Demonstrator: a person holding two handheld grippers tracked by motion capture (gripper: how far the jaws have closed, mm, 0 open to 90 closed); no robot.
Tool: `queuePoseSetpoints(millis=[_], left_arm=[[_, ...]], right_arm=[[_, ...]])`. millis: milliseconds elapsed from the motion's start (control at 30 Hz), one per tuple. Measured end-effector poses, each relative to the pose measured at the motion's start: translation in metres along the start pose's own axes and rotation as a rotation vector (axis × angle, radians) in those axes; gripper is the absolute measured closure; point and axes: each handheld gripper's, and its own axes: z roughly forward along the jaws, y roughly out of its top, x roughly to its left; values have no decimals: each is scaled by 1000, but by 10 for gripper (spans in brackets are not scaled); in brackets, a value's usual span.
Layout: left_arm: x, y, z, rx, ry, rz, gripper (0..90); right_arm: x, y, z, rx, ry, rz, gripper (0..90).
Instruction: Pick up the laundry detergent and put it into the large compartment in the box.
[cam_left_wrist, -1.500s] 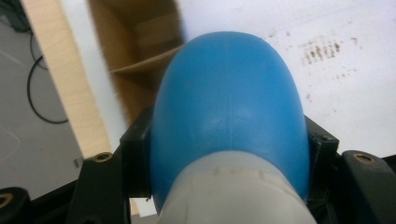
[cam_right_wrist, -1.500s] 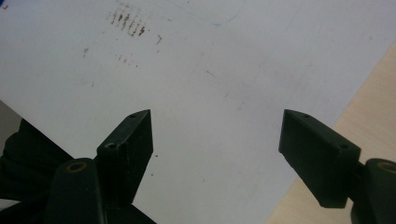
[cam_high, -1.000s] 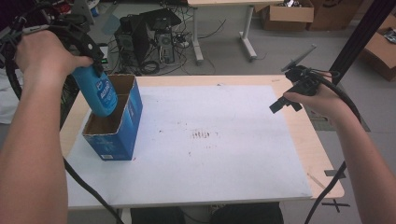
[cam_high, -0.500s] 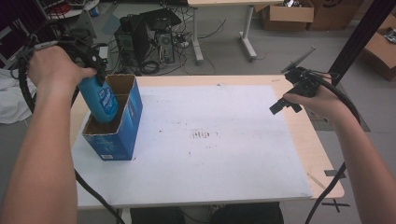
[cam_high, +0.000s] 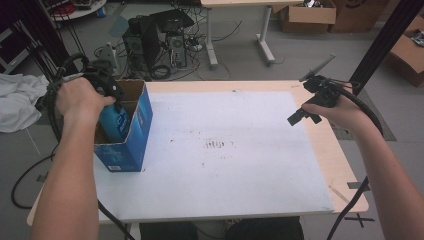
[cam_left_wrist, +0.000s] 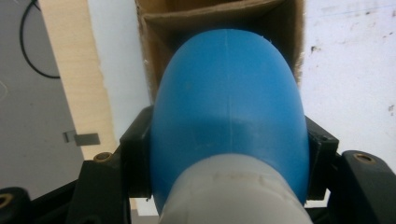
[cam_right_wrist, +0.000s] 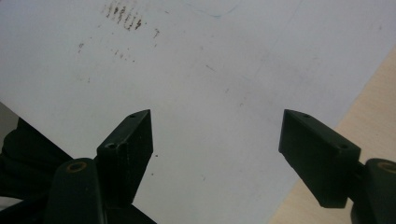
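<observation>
Squeezing a blue bottle (cam_left_wrist: 226, 107), my left gripper (cam_left_wrist: 229, 163) has one black jaw pressed on each side of it. The bottle has a white cap end near the camera on that gripper, and its round blue body points away from me, down into a box (cam_left_wrist: 275, 28). From the high view, the left gripper (cam_high: 102, 90) sits just over the top of the blue box (cam_high: 139, 131), and the bottle (cam_high: 114, 122) stands partly inside it, with its lower part hidden by the box wall. The box is brown cardboard inside and open at the top. It stands on the left side of the white table top (cam_high: 240, 165), close to the edge. I cannot see anything else in the box.

My right gripper (cam_right_wrist: 217, 140) has its jaws wide apart, with nothing between them. It hangs over the white table top (cam_right_wrist: 224, 70), far from the box, near the right edge (cam_high: 302, 116).
</observation>
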Motion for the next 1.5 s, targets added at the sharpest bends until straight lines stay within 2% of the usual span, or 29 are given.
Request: queuePoseSetpoints(millis=[233,433,633,1133,1500], left_arm=[[-1,-1,23,22,-9,0,382],[-1,-2,36,35,-3,4,382],[1,-3,47,54,-17,1,382],[-6,-3,61,70,-6,13,382],[-6,-4,63,66,-6,10,381]], right_arm=[[0,0,3,4,1,1,264],[2,0,3,4,0,-3,264],[3,0,3,5,-2,-1,264],[5,-1,3,4,-2,-3,264],[5,-1,4,2,-1,-1,264]])
